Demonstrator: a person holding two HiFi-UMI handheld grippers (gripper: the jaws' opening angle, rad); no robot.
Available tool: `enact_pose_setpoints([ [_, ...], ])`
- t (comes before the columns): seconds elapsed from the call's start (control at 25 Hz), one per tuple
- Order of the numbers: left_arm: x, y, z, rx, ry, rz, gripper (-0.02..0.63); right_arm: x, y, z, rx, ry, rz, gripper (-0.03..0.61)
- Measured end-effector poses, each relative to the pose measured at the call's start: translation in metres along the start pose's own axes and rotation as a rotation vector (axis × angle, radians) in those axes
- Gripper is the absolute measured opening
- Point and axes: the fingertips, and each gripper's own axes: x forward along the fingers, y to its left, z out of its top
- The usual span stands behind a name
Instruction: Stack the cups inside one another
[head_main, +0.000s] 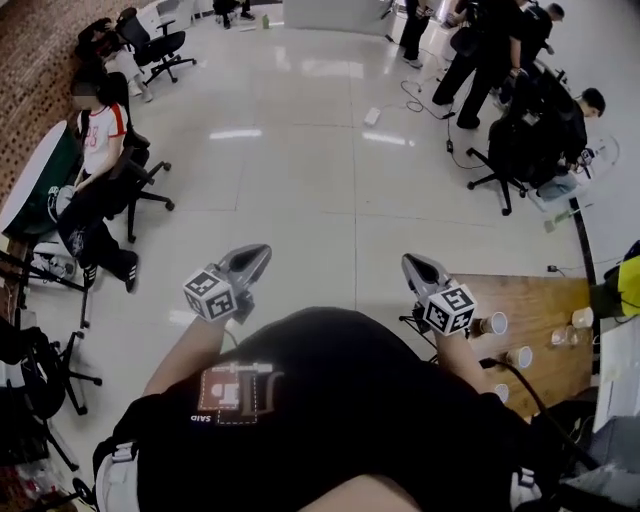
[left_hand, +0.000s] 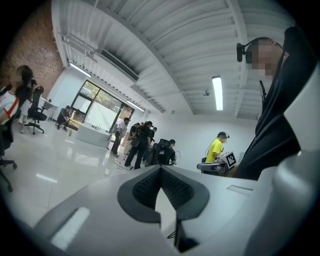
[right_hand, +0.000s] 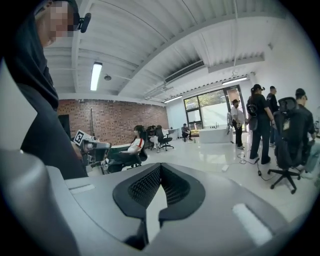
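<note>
Several white paper cups (head_main: 494, 323) stand on a wooden table (head_main: 540, 300) at the right edge of the head view, with another cup (head_main: 582, 318) farther right. My left gripper (head_main: 258, 252) is held out over the floor, far from the table, shut with nothing in it. My right gripper (head_main: 413, 262) is just left of the table's near corner, also shut and empty. In the left gripper view the pads (left_hand: 172, 187) meet over the open room. The right gripper view shows its pads (right_hand: 172, 185) meeting in the same way. No cup appears in either gripper view.
Shiny white floor (head_main: 300, 180) fills the space ahead. A seated person on an office chair (head_main: 100, 150) is at the left. Standing people and chairs (head_main: 520, 110) cluster at the back right, with cables on the floor (head_main: 420, 100). A dark stand (head_main: 50, 370) is at my lower left.
</note>
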Motion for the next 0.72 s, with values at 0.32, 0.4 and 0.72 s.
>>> enact_pose_setpoints([
  [0.32,0.092,0.031,0.023,0.045,0.133,-0.360,0.002,-0.033,-0.013,0.000,0.112,-0.034,-0.361,0.014],
  [0.4,0.123,0.009,0.007,0.041,0.191,-0.478,0.002,-0.073,-0.014,-0.017,0.155,-0.032,-0.488,0.014],
  [0.72,0.233,-0.179,-0.067,0.071,0.340,-0.907,0.002,-0.269,-0.009,-0.080,0.277,-0.113,-0.884,0.014],
])
